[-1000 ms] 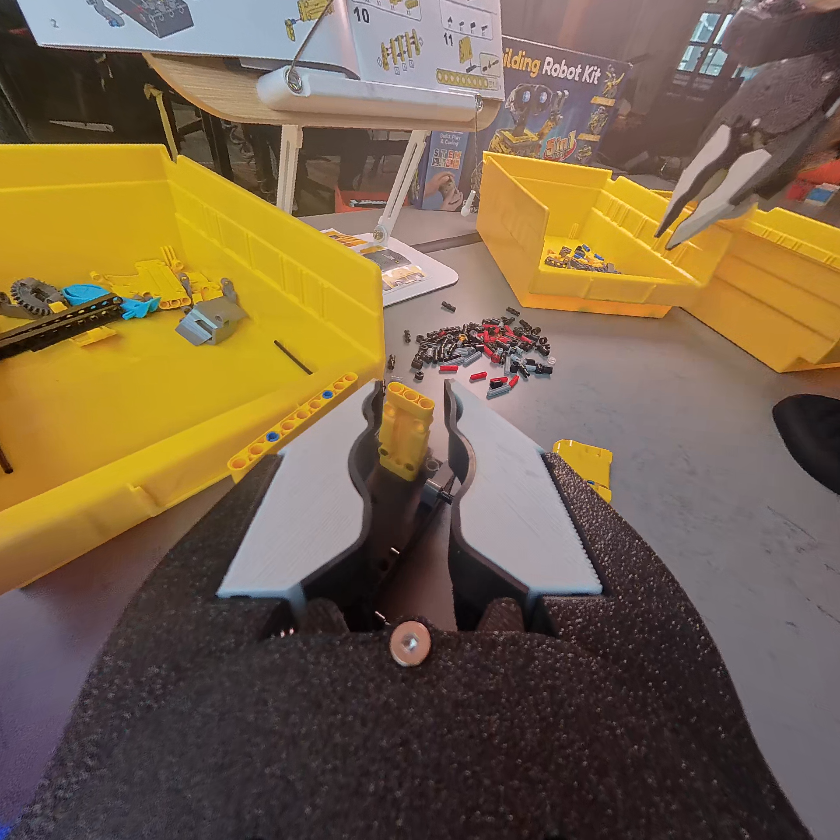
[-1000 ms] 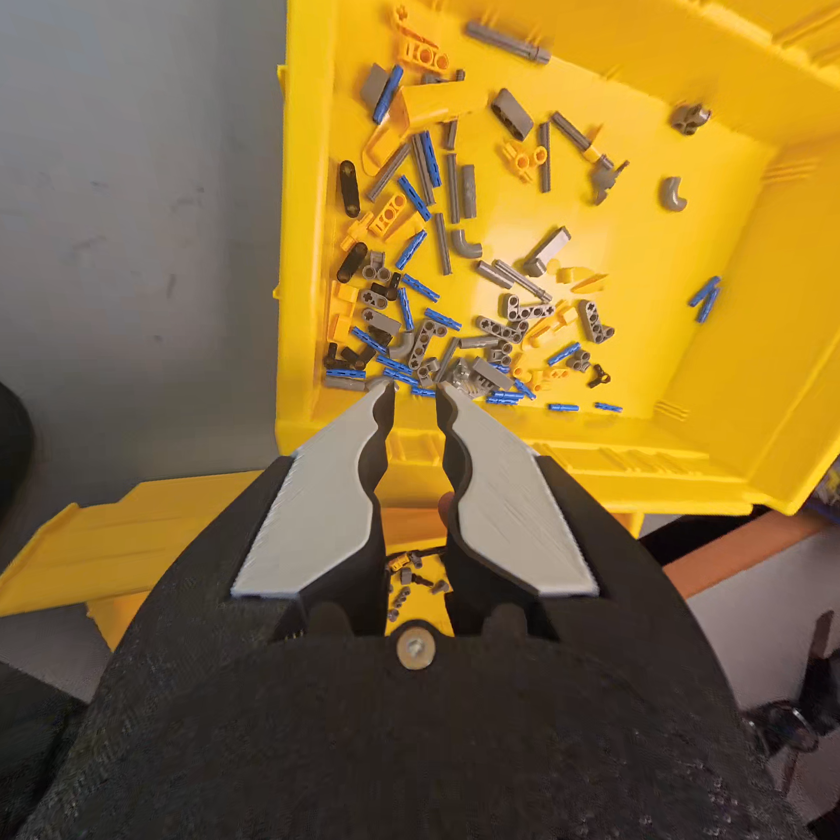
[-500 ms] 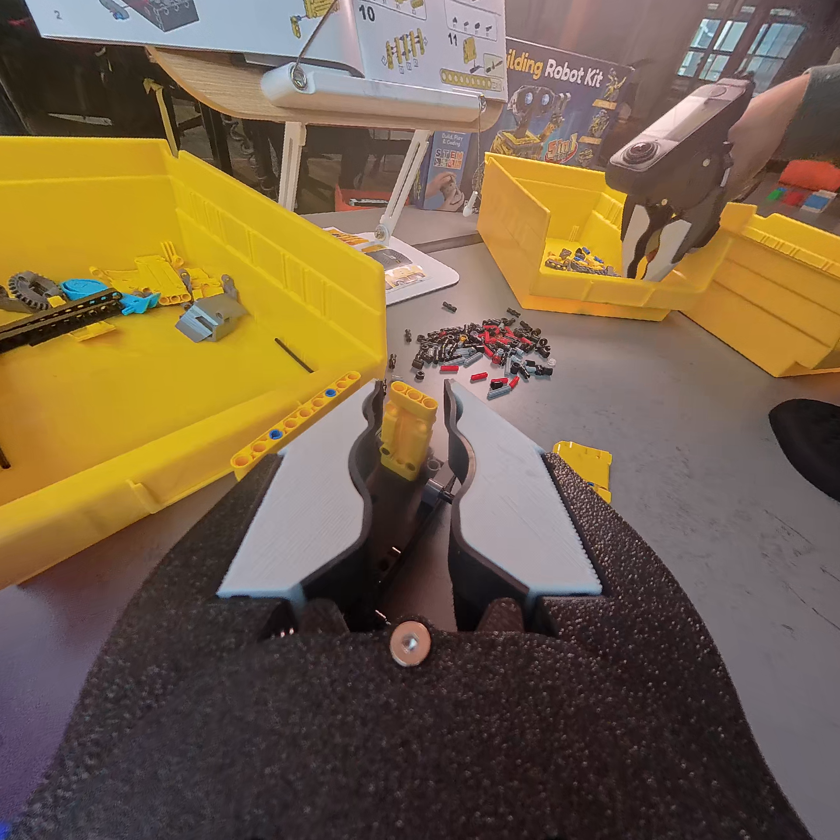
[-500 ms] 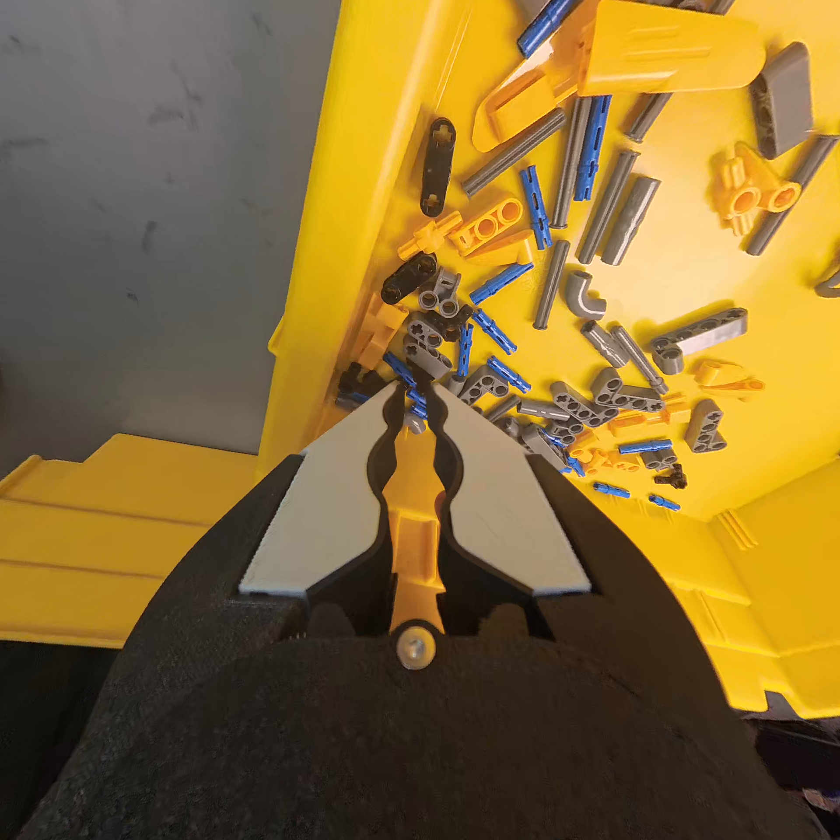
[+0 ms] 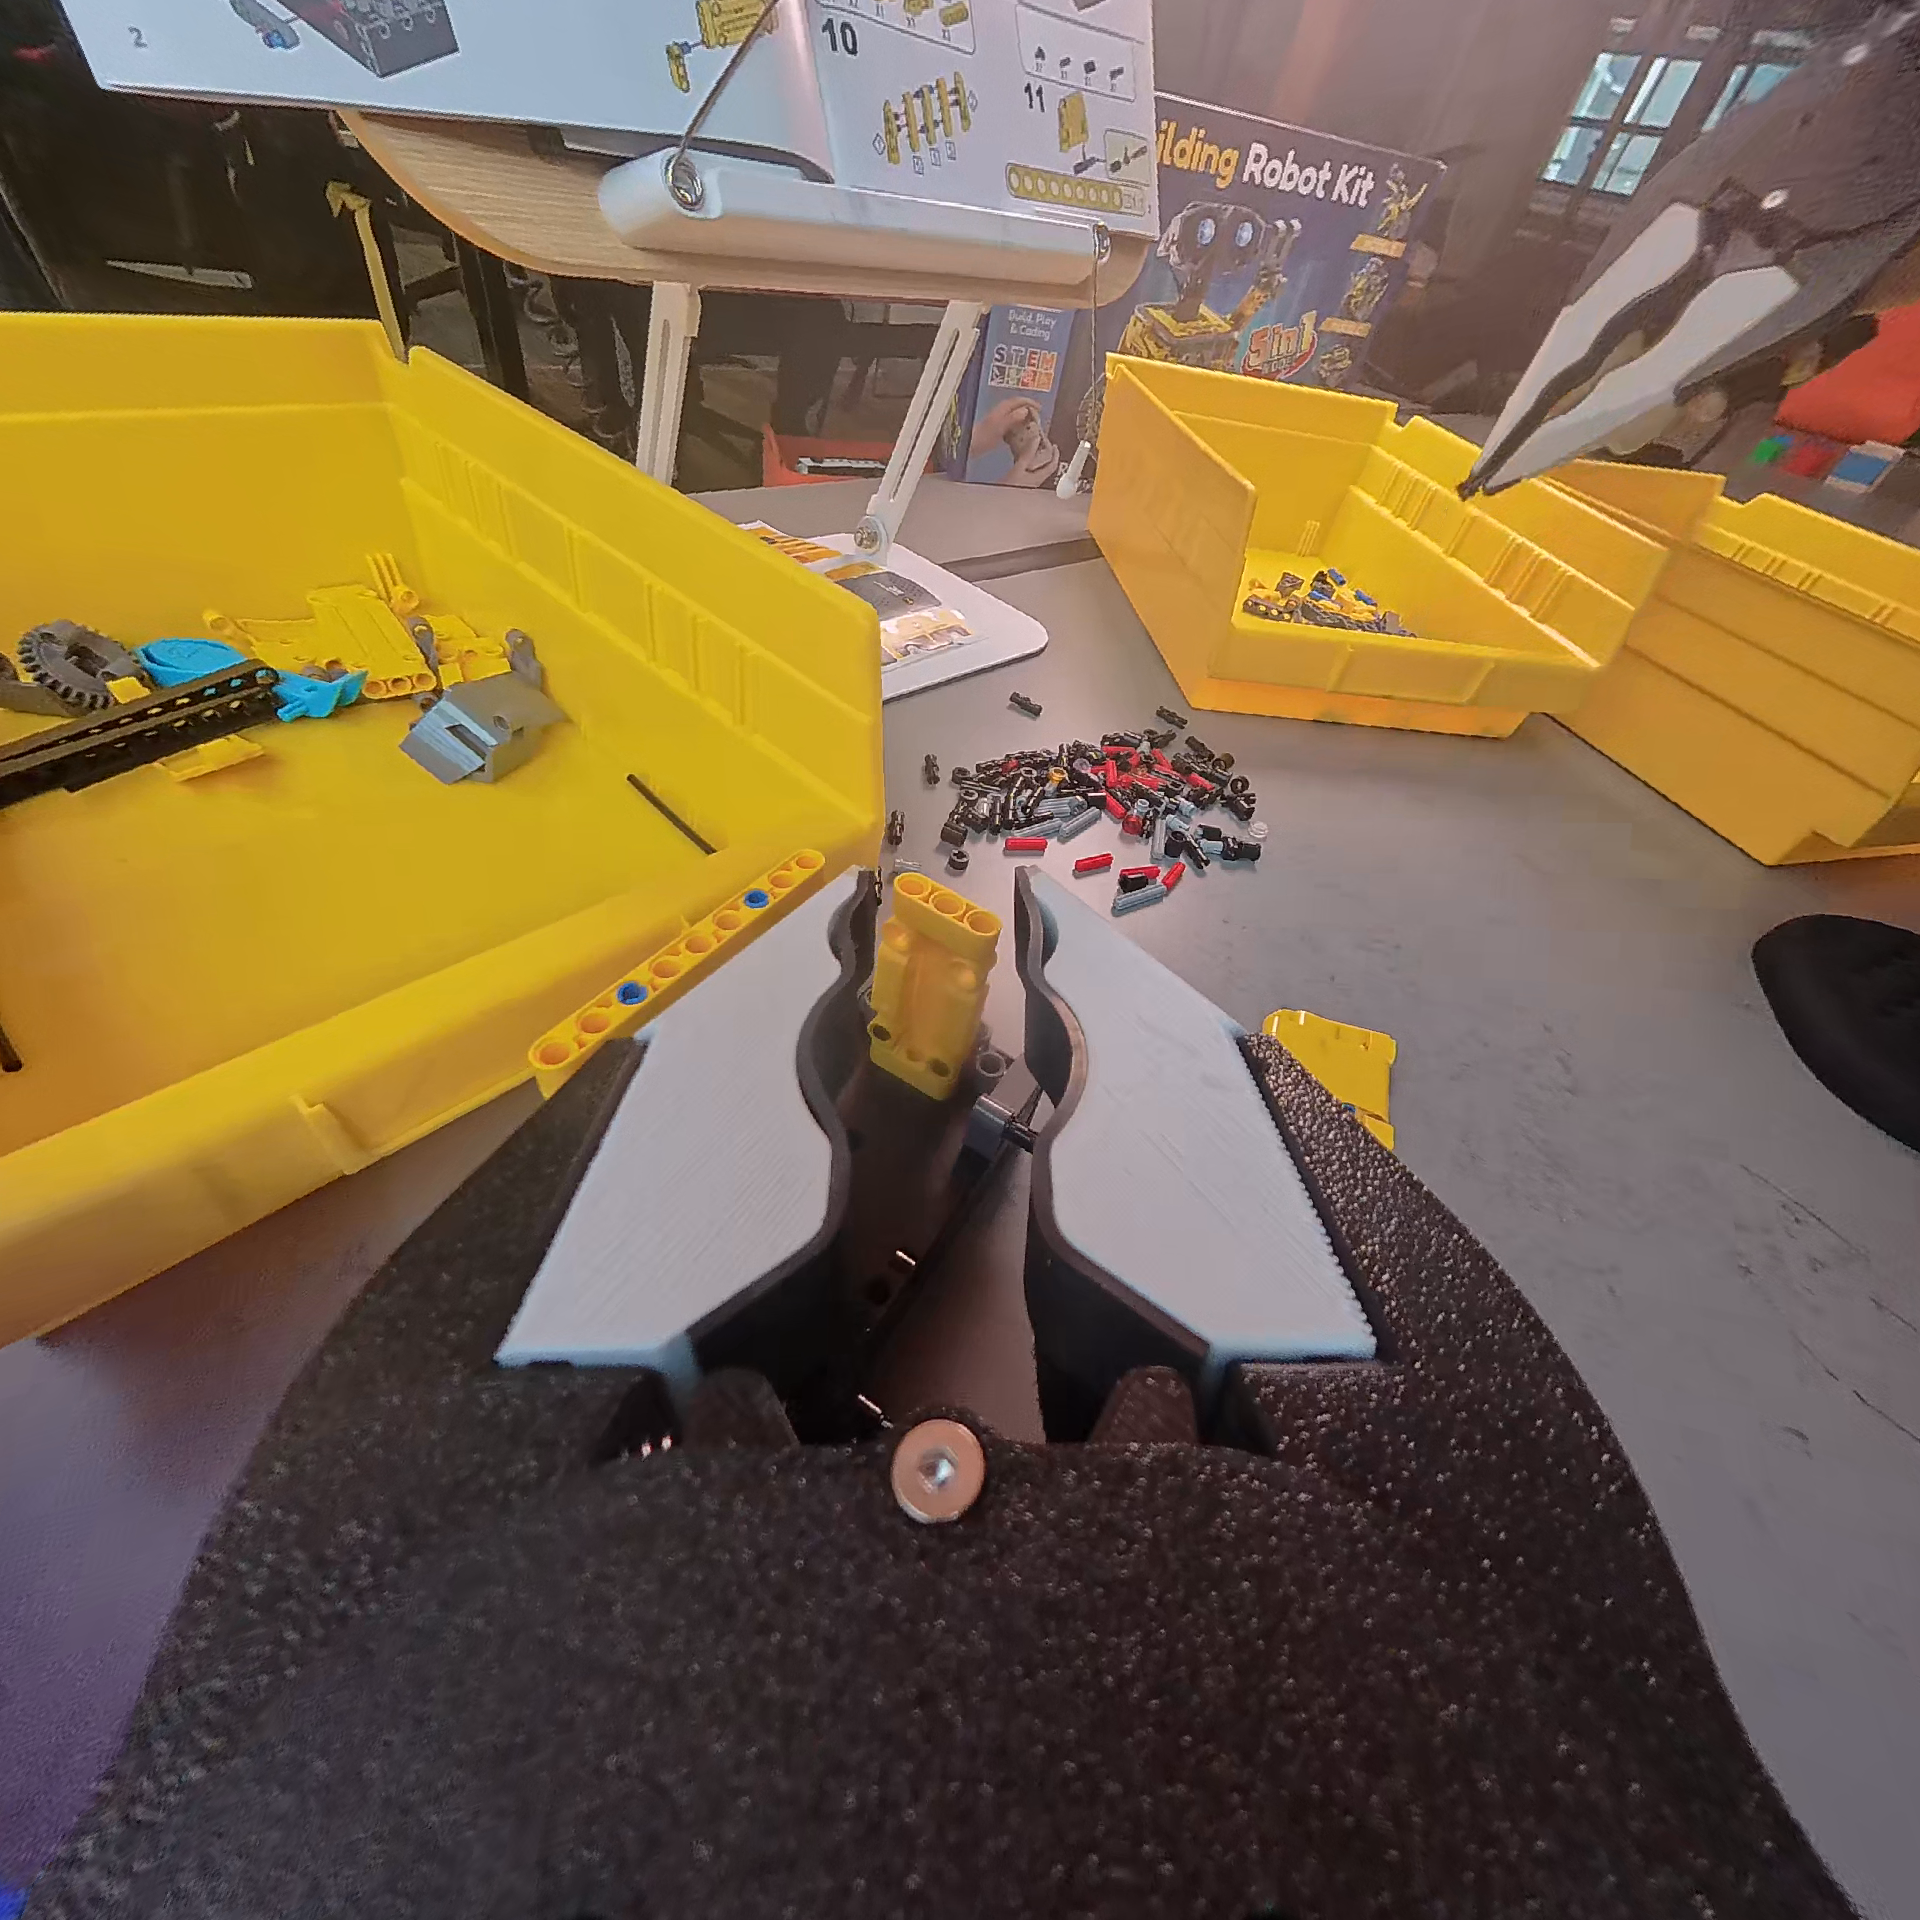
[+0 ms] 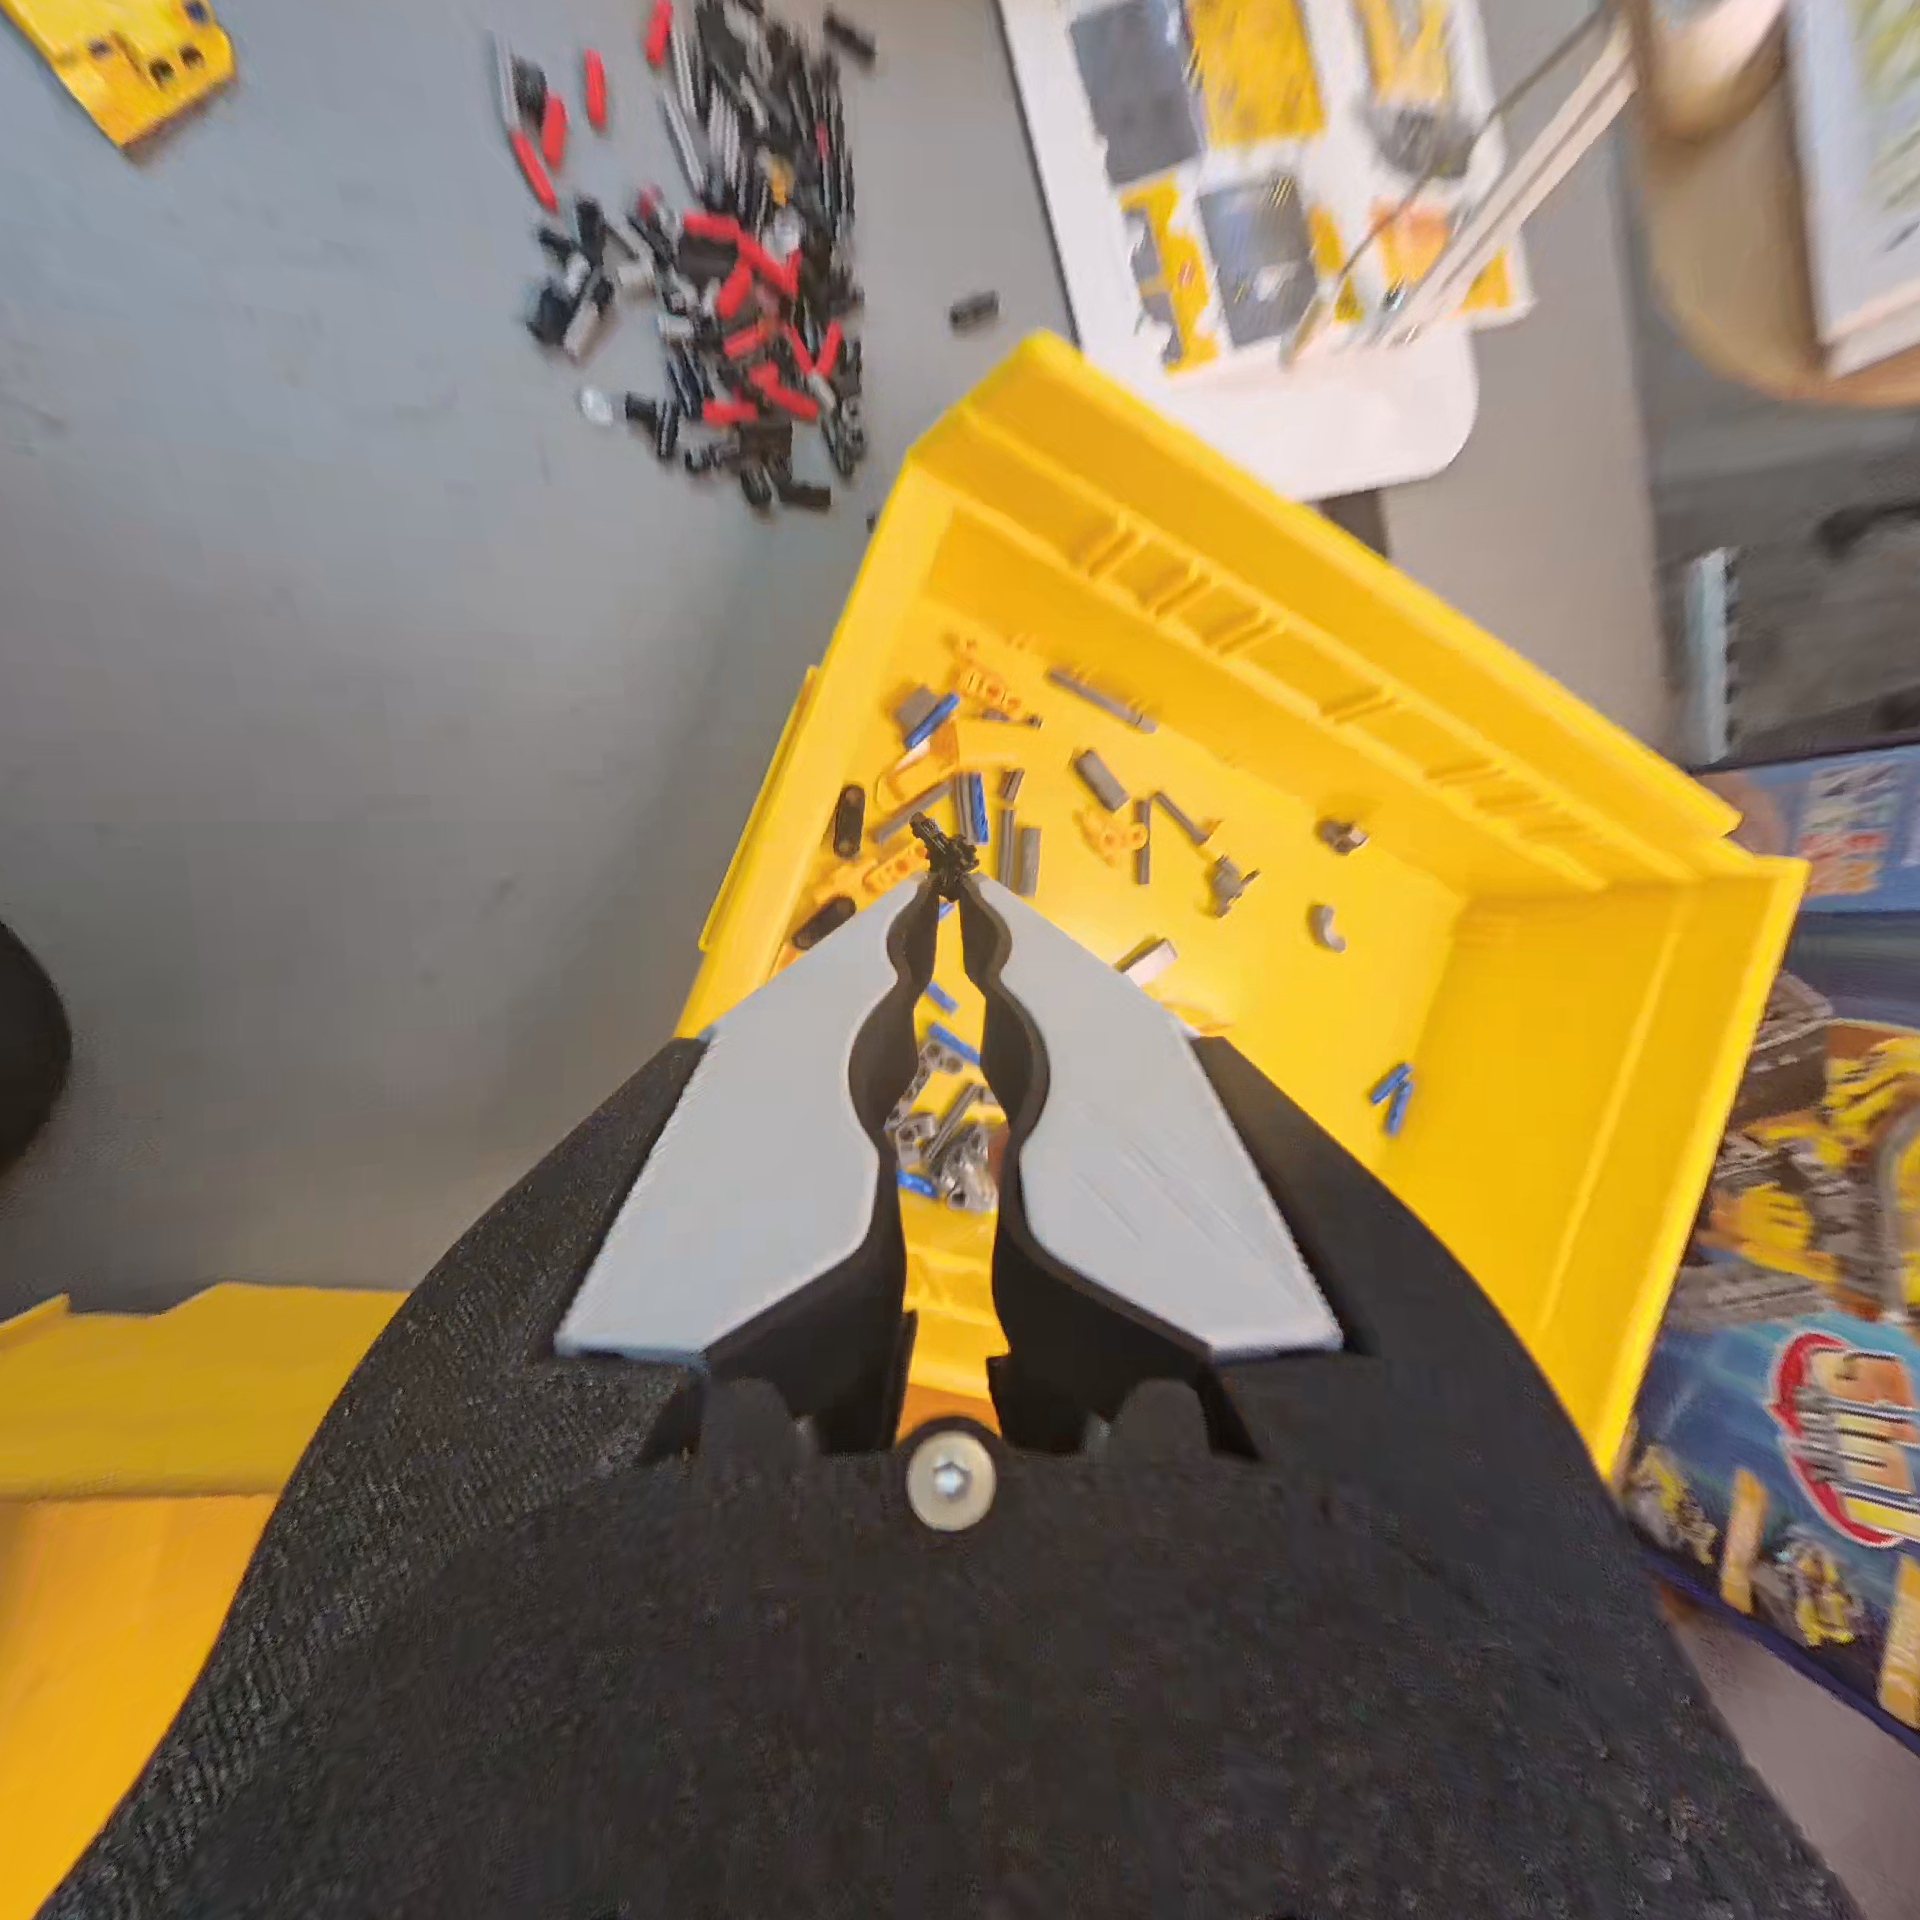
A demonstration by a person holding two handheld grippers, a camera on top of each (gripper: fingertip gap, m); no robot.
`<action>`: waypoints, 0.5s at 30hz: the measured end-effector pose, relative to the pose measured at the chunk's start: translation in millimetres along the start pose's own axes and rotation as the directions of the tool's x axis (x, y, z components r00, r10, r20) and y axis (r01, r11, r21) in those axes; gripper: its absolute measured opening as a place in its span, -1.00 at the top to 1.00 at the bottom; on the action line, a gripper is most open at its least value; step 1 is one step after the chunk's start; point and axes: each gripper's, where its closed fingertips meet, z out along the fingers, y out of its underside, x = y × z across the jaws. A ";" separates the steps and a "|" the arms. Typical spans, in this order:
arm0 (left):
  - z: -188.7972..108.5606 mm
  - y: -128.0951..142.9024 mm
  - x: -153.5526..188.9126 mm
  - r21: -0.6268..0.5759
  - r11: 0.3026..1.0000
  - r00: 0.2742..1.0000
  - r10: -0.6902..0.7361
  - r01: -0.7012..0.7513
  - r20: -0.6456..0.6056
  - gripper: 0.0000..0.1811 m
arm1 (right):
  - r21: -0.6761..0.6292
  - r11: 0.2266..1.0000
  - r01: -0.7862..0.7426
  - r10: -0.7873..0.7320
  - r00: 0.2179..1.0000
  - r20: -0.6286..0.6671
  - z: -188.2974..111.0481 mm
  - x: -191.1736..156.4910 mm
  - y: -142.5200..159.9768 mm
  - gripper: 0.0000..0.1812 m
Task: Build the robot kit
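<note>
My left gripper (image 5: 940, 883) is shut on a yellow building-block assembly (image 5: 928, 982) with a long yellow holed beam (image 5: 675, 951) that sticks out to the left, low over the grey table. My right gripper (image 6: 941, 883) is shut on a small black connector piece (image 6: 941, 850), held high above a yellow bin (image 6: 1621, 1049) of small grey, blue and orange parts. The right gripper also shows in the left wrist view (image 5: 1481, 485), at the upper right above that bin (image 5: 1174, 499).
A big yellow bin (image 5: 644, 582) with larger parts stands at the left. A heap of black, red and grey pins (image 5: 1101, 795) lies mid-table. An instruction stand (image 5: 966, 634), a kit box (image 5: 1288, 239), a yellow plate (image 5: 1330, 1049) and more yellow bins (image 5: 1766, 707) surround it. Across from one pair of fingers to the other is roughly 35 centimetres. The left tips stand about 15 centimetres off the yellow plate (image 5: 1330, 1049).
My right gripper dipped into the small-parts bin, closed on a black connector and rose high above the bin. My left gripper has held still with its assembly.
</note>
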 end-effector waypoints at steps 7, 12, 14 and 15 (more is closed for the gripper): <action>-0.1 0.1 2.4 -0.001 1.000 1.000 0.015 -0.015 -0.004 0.73 | 0.343 0.889 0.302 -0.116 0.874 -0.471 -51.4 -21.4 -83.6 0.96; 0.1 0.2 2.6 -0.002 1.000 1.000 0.017 -0.017 -0.003 0.73 | 0.419 0.831 0.365 -0.070 0.817 -0.573 -62.1 -40.0 -107.2 0.96; 0.2 0.4 3.0 -0.003 1.000 1.000 0.020 -0.020 -0.004 0.73 | 0.446 0.810 0.379 -0.037 0.794 -0.607 -65.6 -44.8 -116.2 0.96; 0.4 0.6 3.1 -0.005 1.000 1.000 0.022 -0.022 -0.003 0.73 | 0.467 0.800 0.377 -0.015 0.790 -0.613 -66.6 -48.1 -120.8 0.96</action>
